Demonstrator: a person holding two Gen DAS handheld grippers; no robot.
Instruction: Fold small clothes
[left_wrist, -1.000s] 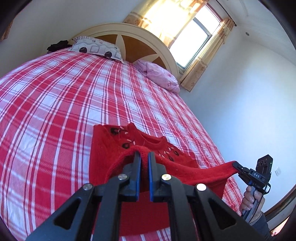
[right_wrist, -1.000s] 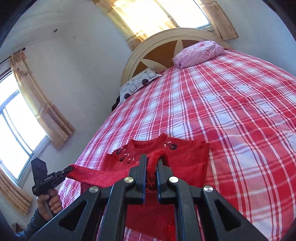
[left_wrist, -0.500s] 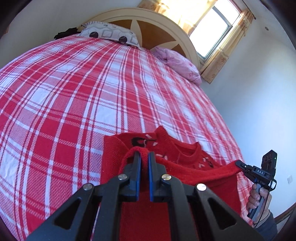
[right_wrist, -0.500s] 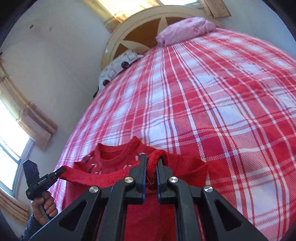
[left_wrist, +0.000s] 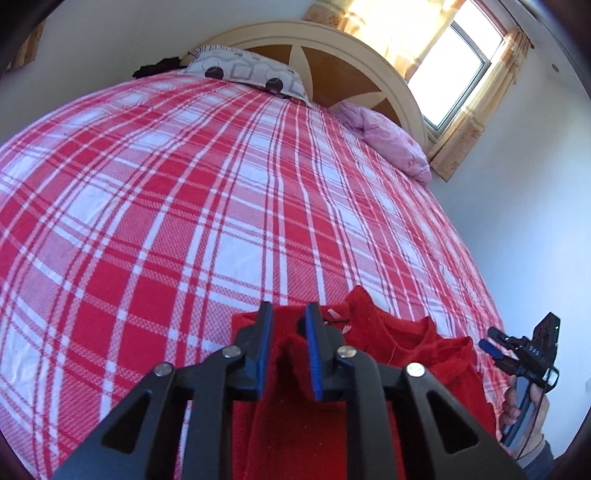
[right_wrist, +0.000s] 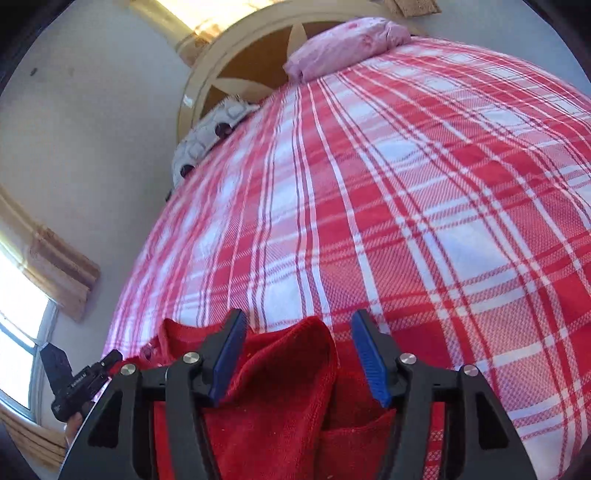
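Observation:
A small red knit sweater (left_wrist: 399, 354) lies folded on the red-and-white plaid bed (left_wrist: 221, 221) at the near edge. My left gripper (left_wrist: 288, 317) is open, its blue pads apart, with a loose fold of the sweater between the jaws. My right gripper (right_wrist: 299, 332) is open wide over the sweater (right_wrist: 288, 387), a raised fold lying between its fingers. The right gripper also shows in the left wrist view (left_wrist: 495, 345), open, at the sweater's right edge. The left gripper shows in the right wrist view (right_wrist: 110, 360) at the sweater's left edge.
The plaid bedspread stretches far ahead to a cream and brown headboard (left_wrist: 332, 55). A grey patterned pillow (left_wrist: 251, 74) and a pink pillow (left_wrist: 388, 144) lie at the head. A dark item (left_wrist: 155, 68) sits by the grey pillow. Curtained windows (left_wrist: 454, 66) are beyond.
Both grippers carried the sweater's hem forward over its body, lowered it, then opened and let go of the fabric. The sweater now lies folded.

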